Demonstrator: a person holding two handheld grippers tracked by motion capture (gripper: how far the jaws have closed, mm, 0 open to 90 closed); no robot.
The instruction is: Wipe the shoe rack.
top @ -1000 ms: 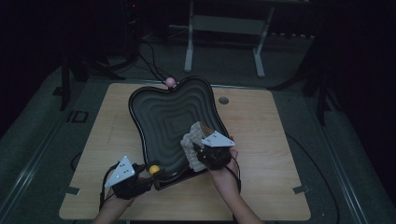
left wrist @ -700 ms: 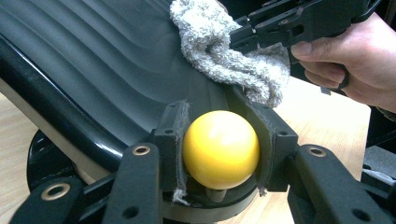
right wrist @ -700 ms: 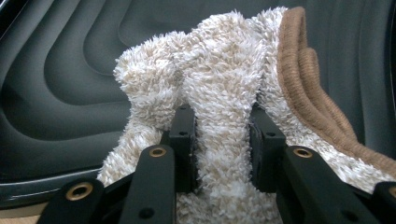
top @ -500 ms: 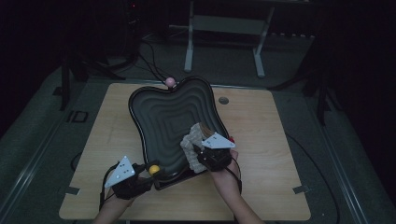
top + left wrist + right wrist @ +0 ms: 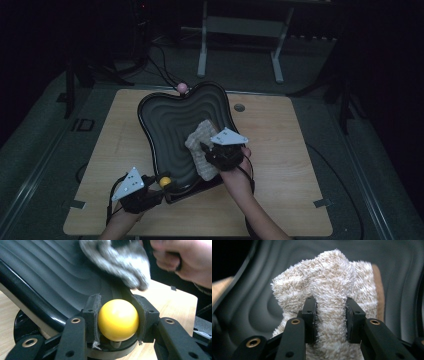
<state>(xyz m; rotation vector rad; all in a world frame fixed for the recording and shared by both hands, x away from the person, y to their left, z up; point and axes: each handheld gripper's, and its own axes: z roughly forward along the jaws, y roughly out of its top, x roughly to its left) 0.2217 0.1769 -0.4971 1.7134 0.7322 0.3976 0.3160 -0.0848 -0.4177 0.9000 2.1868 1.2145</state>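
The wooden table (image 5: pixel 280 165) is the biggest thing, pale and smooth, with dark floor all around it. On it sits a big black tray (image 5: pixel 175 120) with wavy edges like a cloud. The tray is shiny and has curved ripples running across its inside. Its near end is lifted off the table, so it tilts.

A fluffy cloth (image 5: pixel 200 145) lies on the right part of the tray. It is cream and tan and soft like a towel. The right gripper (image 5: pixel 212 150) has its two black jaws squeezed on a fold of the cloth (image 5: pixel 332 302), pressing it on the ripples. A brown edge runs down one side of the cloth.

The left gripper (image 5: pixel 159 184) is at the near end of the tray. Its jaws are pinched on a round yellow ball (image 5: pixel 118 319), smooth and glossy, fixed at the tray's edge. A small pink ball (image 5: pixel 182 88) sits at the tray's far edge.

The room is dark, so the things behind the table are hard to make out. In the left gripper view the cloth (image 5: pixel 120 262) and the other hand (image 5: pixel 185 260) look blurry and are cut off at the top.
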